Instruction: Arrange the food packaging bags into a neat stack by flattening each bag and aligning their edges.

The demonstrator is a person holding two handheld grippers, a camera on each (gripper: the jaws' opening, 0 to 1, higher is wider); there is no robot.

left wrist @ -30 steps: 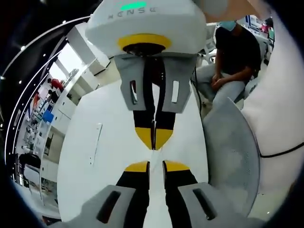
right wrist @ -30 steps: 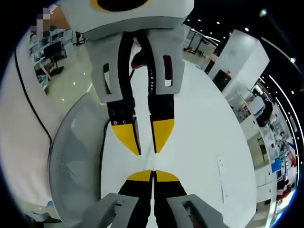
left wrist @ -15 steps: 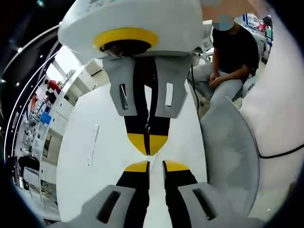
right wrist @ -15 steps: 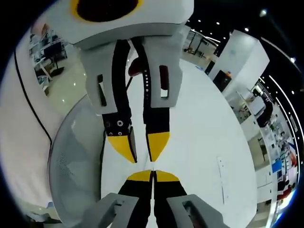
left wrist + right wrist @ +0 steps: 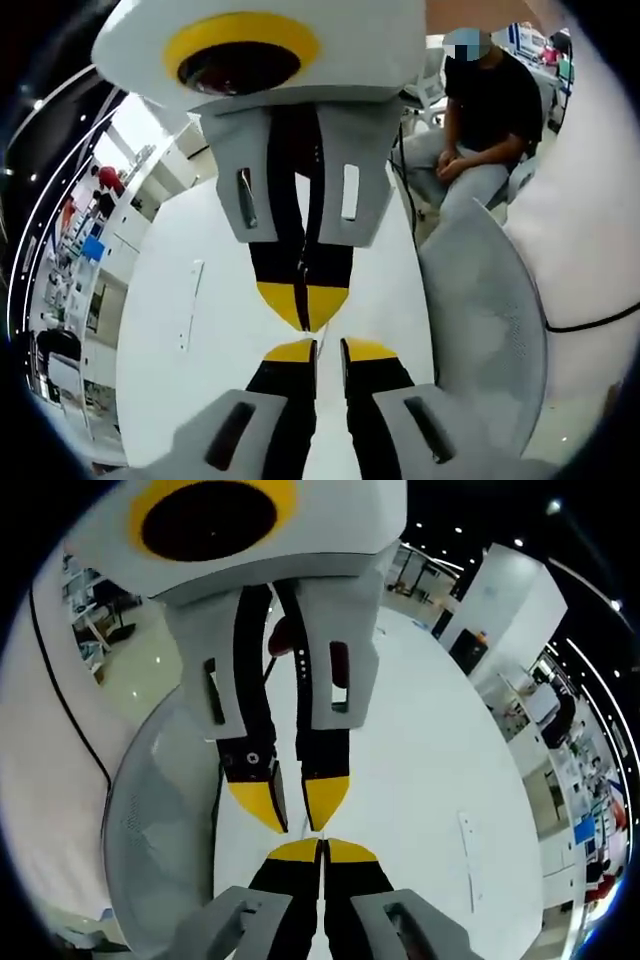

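Two grippers face each other nose to nose over a white table (image 5: 200, 400), their yellow tips close but apart.

In the left gripper view, the left gripper (image 5: 328, 350) rises from the bottom centre. Its jaws stand slightly open, with a narrow strip of white table showing between the yellow tips. The right gripper (image 5: 305, 308) comes down from the top of the frame, its jaws closed so the two yellow tips meet in one point just above the left gripper's tips. I cannot tell whether anything thin is pinched there.

In the right gripper view the same meeting is seen from the other side. The right gripper (image 5: 321, 850) sits at the bottom centre with its jaws pressed together. The left gripper (image 5: 290, 805) hangs from the top with a slim gap between its jaws, ending just above and a little left of the right gripper's tips.

Where the food packaging bags lie cannot be told from these views — the table around the tips reads as plain white. A narrow pale strip (image 5: 190, 305) lies flat on the table at the left of the left gripper view, and it appears again at the lower right of the right gripper view (image 5: 467, 855).

Beside the table stands a grey mesh chair (image 5: 485, 320), at the right of the left gripper view and the lower left of the right gripper view (image 5: 160, 810). Behind it, at the upper right of the left gripper view, a person (image 5: 490, 100) in a dark top sits with hands together. A black cable (image 5: 590, 320) runs across a white surface at the right edge.
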